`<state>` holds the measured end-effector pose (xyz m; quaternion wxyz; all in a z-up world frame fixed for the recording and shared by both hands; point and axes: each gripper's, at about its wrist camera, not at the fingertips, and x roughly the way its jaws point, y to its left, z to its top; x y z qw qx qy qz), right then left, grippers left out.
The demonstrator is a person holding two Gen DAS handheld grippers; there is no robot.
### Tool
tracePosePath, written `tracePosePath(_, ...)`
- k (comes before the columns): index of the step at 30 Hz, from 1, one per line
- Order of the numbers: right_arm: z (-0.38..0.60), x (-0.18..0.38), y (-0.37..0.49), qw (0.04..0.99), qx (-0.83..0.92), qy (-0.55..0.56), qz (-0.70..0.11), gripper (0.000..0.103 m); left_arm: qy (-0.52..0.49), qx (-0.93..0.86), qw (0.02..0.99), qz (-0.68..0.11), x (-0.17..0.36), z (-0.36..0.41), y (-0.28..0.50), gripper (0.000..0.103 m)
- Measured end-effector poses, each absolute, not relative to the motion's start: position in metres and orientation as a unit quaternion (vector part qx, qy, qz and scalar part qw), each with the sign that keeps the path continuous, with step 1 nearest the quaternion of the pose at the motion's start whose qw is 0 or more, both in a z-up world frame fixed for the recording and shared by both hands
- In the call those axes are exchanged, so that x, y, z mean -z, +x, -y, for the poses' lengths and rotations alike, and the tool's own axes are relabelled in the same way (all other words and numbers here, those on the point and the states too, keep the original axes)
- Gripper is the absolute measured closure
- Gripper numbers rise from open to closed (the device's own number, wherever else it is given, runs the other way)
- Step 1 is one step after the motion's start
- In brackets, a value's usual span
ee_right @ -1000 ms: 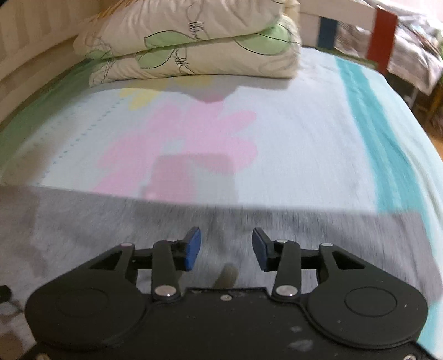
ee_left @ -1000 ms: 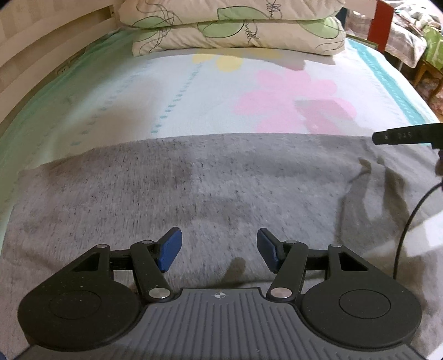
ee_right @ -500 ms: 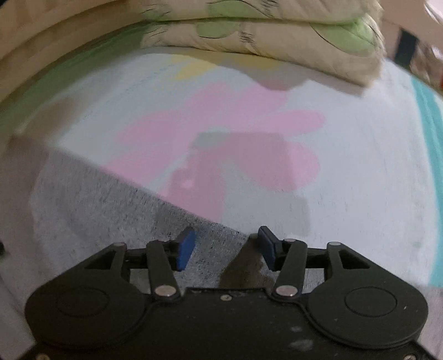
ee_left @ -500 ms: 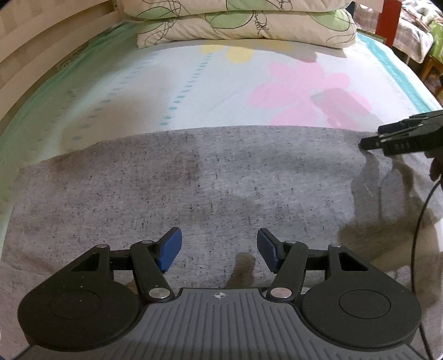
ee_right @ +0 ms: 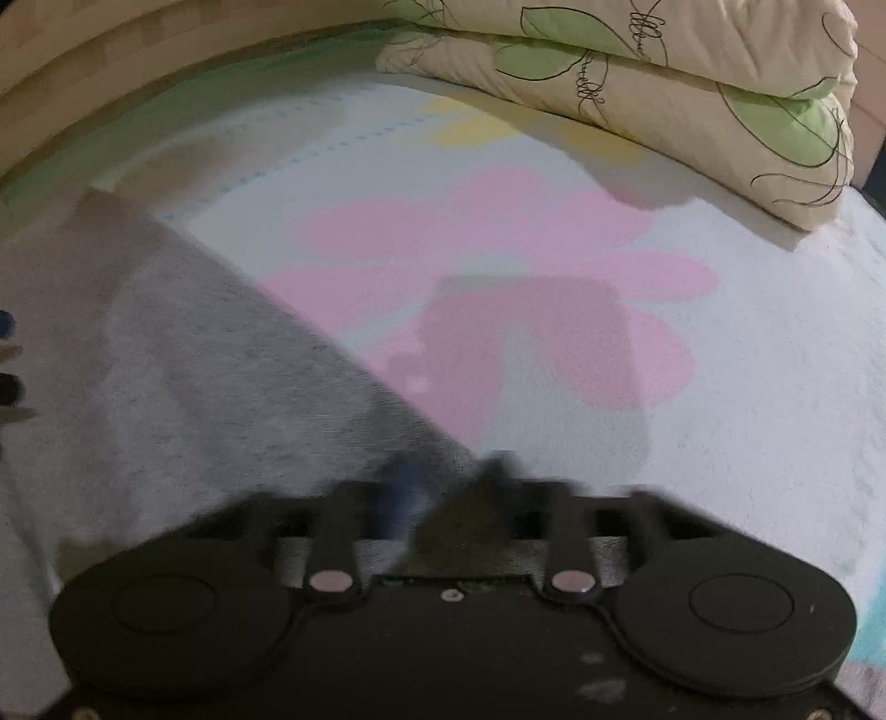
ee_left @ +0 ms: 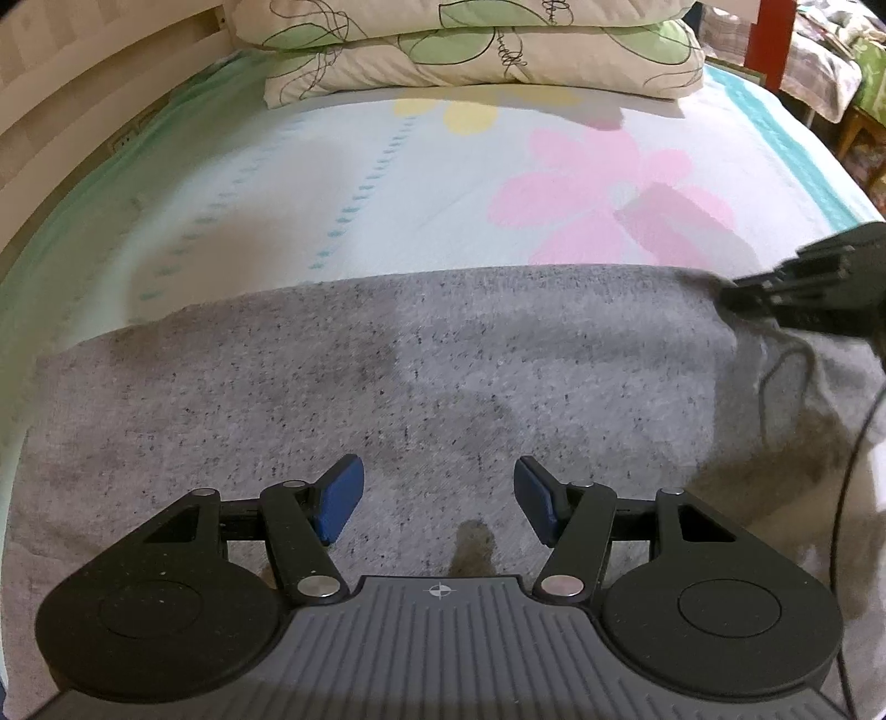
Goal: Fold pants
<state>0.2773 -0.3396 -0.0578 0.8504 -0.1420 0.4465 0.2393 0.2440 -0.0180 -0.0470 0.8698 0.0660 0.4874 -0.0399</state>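
Grey heathered pants [ee_left: 443, 360] lie flat across the bed. My left gripper [ee_left: 437, 498] hovers over the near part of the cloth, jaws wide open and empty. My right gripper [ee_right: 443, 487] is at the pants' far right corner; in its own blurred view [ee_right: 221, 376] the blue pads have come together with dark cloth between them. In the left wrist view the right gripper [ee_left: 731, 296] shows at the right edge, fingers together on the cloth's far edge, which puckers there.
Two leaf-print pillows [ee_left: 470, 50] are stacked at the head of the bed. The flowered sheet [ee_left: 387, 183] lies beyond the pants. A wooden bed frame [ee_left: 66, 94] runs along the left. A black cable [ee_left: 847, 471] hangs at the right.
My right gripper swung left to the pants' far right corner and closed on it. The left gripper stayed open and drew slightly back over the cloth.
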Motion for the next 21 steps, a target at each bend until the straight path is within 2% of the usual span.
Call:
tracePosePath(10, 0.328, 0.023, 0.162, 0.875, -0.243, -0.206, -0.363, 0.098, 0.023, 0.070, 0.871, -0.486, 0.029, 0.019, 0.264, 0.044)
tracePosePath(15, 0.321, 0.030, 0.112, 0.879, -0.238, -0.211, -0.354, 0.098, -0.022, 0.087, 0.853, -0.514, 0.031, 0.023, 0.282, 0.044)
tracePosePath(21, 0.320, 0.046, 0.098, 0.888, -0.221, -0.186, -0.358, 0.098, -0.057, 0.085, 0.834, -0.543, 0.043, 0.026, 0.295, 0.044)
